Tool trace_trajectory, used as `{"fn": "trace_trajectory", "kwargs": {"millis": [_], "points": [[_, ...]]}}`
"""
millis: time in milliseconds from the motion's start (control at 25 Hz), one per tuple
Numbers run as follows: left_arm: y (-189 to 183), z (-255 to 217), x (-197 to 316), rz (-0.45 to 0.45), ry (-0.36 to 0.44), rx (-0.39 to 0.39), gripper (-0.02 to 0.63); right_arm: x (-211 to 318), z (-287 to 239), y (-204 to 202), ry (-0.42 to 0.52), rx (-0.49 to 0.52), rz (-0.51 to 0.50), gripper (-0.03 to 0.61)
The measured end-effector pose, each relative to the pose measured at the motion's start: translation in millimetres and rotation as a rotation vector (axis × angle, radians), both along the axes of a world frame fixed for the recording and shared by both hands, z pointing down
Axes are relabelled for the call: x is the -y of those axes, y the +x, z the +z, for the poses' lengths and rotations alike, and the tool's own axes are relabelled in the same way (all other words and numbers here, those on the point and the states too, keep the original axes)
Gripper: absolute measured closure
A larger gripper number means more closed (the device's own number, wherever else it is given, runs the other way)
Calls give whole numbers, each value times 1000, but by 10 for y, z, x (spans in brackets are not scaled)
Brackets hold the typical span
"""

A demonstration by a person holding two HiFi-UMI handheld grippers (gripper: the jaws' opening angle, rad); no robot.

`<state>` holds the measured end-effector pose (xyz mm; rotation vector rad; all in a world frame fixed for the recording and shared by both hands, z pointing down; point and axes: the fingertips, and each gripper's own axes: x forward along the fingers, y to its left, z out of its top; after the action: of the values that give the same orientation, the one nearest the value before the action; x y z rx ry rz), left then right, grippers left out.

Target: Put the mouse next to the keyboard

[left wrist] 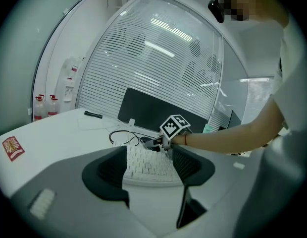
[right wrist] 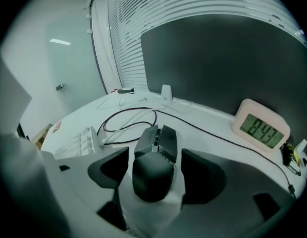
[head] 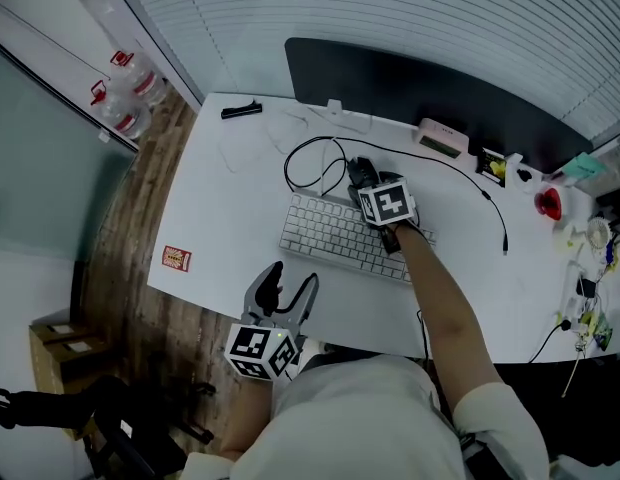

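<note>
White surface [head: 225, 193] carries a pale keyboard [head: 335, 233]. Just beyond the keyboard's far edge lies the black mouse [right wrist: 152, 177], between the right gripper's [right wrist: 153, 157] fingers [right wrist: 111, 170], which are spread wide with slim gaps on either side. The left gripper's [left wrist: 149, 165] fingers [left wrist: 111, 172] are also spread and empty, near the surface's front edge.

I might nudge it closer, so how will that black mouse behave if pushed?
The mouse looks rigid and low, so it should slide on the desk rather than tip. The cable looped beside the keyboard, apparently its own, may drag and turn it.
</note>
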<state>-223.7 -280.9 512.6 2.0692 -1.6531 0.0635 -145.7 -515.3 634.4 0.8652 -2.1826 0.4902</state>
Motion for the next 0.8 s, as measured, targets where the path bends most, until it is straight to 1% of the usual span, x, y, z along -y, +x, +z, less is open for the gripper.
{"fn": "trace_trajectory", "kwargs": {"millis": [120, 160, 200, 480, 640, 800], "points": [[-7, 6, 30, 0, 0, 1, 330, 13, 83, -30, -10, -31, -19, 257], [-12, 8, 39, 0, 0, 1, 330, 19, 103, -35, -16, -39, -23, 265], [-17, 12, 46, -1, -1, 1, 330, 30, 115, -36, -21, -44, -23, 287], [-36, 7, 44, 1, 0, 1, 330, 56, 112, -15, -25, -56, -10, 291], [-38, -43, 12, 4, 11, 3, 330, 53, 16, 58, 22, -81, -11, 293], [-4, -90, -49, 13, 18, 10, 330, 34, -121, 202, 34, -64, 16, 293]]}}
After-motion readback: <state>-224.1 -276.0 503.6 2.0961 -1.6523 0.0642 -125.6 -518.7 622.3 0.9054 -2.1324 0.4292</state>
